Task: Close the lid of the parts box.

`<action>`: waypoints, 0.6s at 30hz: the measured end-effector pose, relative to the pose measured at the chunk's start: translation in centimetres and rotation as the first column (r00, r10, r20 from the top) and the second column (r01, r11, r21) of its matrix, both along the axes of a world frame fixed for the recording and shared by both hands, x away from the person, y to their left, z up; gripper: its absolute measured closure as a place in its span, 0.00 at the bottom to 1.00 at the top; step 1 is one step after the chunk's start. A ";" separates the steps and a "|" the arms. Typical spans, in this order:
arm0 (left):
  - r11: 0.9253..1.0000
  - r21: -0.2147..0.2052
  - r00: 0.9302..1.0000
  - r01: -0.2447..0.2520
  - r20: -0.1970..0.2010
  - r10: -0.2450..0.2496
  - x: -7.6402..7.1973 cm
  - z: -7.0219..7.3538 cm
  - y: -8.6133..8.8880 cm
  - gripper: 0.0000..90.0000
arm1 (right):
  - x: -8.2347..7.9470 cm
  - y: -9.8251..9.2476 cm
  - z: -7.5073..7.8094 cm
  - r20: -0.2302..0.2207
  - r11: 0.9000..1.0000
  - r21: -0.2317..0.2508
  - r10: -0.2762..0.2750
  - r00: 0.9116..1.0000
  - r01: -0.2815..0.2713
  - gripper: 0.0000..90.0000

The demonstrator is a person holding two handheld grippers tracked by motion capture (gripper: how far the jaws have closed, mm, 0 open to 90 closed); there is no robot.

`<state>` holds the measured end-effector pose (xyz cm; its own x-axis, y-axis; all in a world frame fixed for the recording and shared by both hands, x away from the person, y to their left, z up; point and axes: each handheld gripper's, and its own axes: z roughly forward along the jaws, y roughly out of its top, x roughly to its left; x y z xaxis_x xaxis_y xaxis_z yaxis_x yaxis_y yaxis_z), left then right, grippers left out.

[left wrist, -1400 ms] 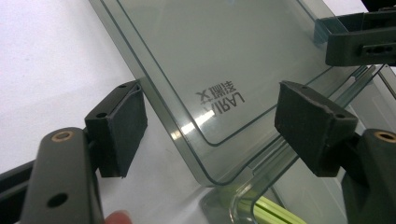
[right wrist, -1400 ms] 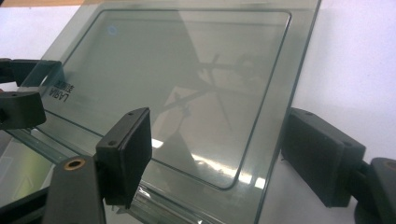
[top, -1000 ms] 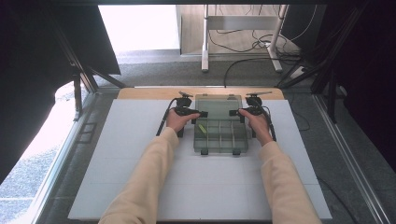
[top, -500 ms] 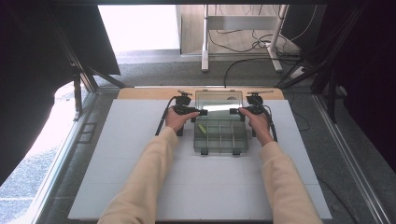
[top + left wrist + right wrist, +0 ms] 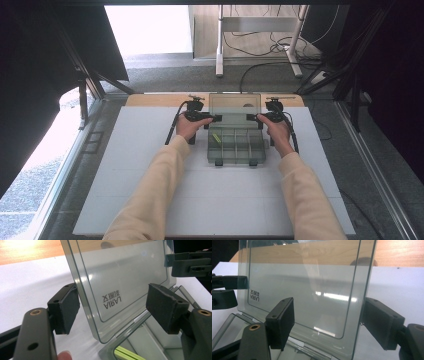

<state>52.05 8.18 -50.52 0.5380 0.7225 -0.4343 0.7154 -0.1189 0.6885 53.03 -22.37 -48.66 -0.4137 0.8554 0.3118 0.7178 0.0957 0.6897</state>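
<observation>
Clear lid (image 5: 234,105) of compartment box (image 5: 236,147) stands upright at table (image 5: 125,190) far middle. Left gripper (image 5: 112,307) and right gripper (image 5: 327,322) straddle its side edges, jaws spread, pads not pressing on it. Green strip (image 5: 216,137) lies in a compartment.

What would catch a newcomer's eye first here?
The clear lid of the box, raised near upright at the middle of the white table. The left gripper and right gripper flank its side edges, each with open jaws either side of the lid. A yellow-green piece lies in a compartment.
</observation>
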 end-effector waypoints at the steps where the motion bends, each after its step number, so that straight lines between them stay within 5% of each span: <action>1: 1.000 -0.005 1.000 -0.003 0.002 0.003 0.0 0.1 0.0 0.31 | -0.1 0.0 0.1 0.005 1.000 0.005 -0.002 1.000 0.002 0.30; 18: 1.000 0.003 0.999 0.025 0.036 -0.025 -0.6 1.2 0.3 0.31 | -1.0 -0.2 0.8 0.057 0.999 0.049 -0.003 0.998 0.000 0.31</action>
